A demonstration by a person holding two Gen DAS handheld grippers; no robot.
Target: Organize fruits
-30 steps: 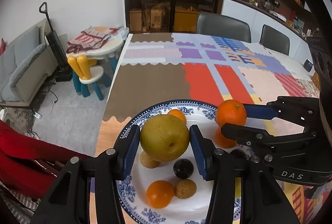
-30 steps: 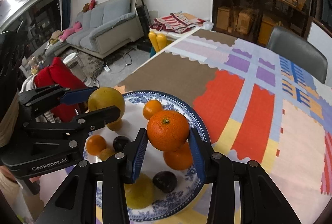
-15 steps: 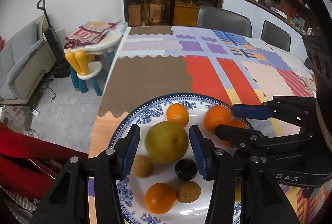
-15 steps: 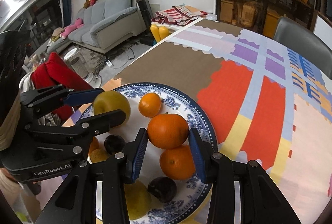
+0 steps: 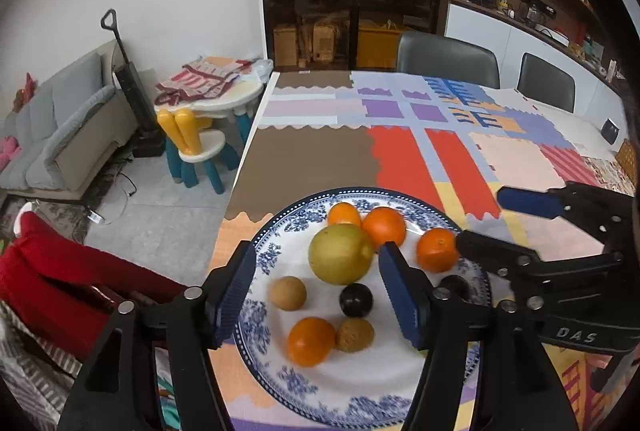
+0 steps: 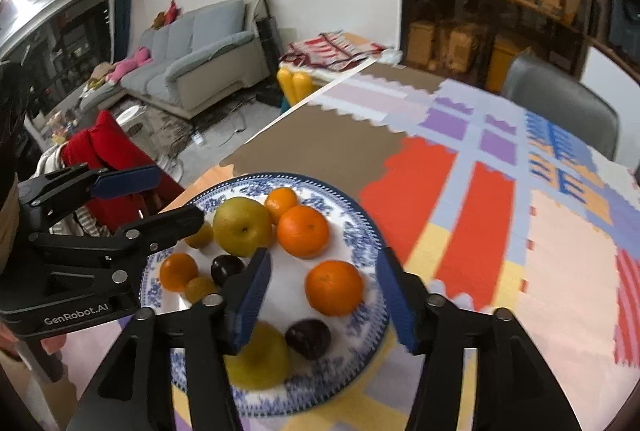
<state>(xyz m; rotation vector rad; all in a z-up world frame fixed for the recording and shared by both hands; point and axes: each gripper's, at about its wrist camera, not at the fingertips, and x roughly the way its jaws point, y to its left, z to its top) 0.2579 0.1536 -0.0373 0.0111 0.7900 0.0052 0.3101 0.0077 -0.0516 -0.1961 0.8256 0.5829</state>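
Fruit gathered on a blue-and-white patterned plate [image 5: 276, 231] near the corner of a desk [image 5: 304, 159] under a patchwork cloth of brown, red, lilac and peach. Left hand-held gripper [image 5: 316, 285] released, blue pads spread wide above the plate, nothing between them but air; large yellow-green pear [image 5: 341, 253] just ahead of the gap, resting on the plate and touching an orange [image 5: 384, 227] behind it. Smaller orange [image 5: 344, 214] at the far rim, touching both. Nearer in: pale brown round fruit [image 5: 287, 293], dark plum [image 5: 356, 300], another orange [image 5: 311, 341] and a second brown fruit [image 5: 354, 335] side by side, touching. Right hand-held gripper [image 6: 324, 301] likewise released, jaws wide apart, hovering over the plate's right side with one orange [image 6: 334, 287] lying loose on the china between the pads, gripped by neither. Just below it in the right wrist view, a second dark plum [image 6: 309, 338] and a yellow fruit [image 6: 258, 359] partly hidden behind the left pad. In the left wrist view, the right hand-held gripper entering from the right, lower finger tip close beside that same loose orange. Beyond the desk, grey sofa [image 5: 60, 127], child's chair [image 5: 192, 147] with yellow back and teal legs, and two dark dining chairs [image 5: 448, 61] at the far edge.
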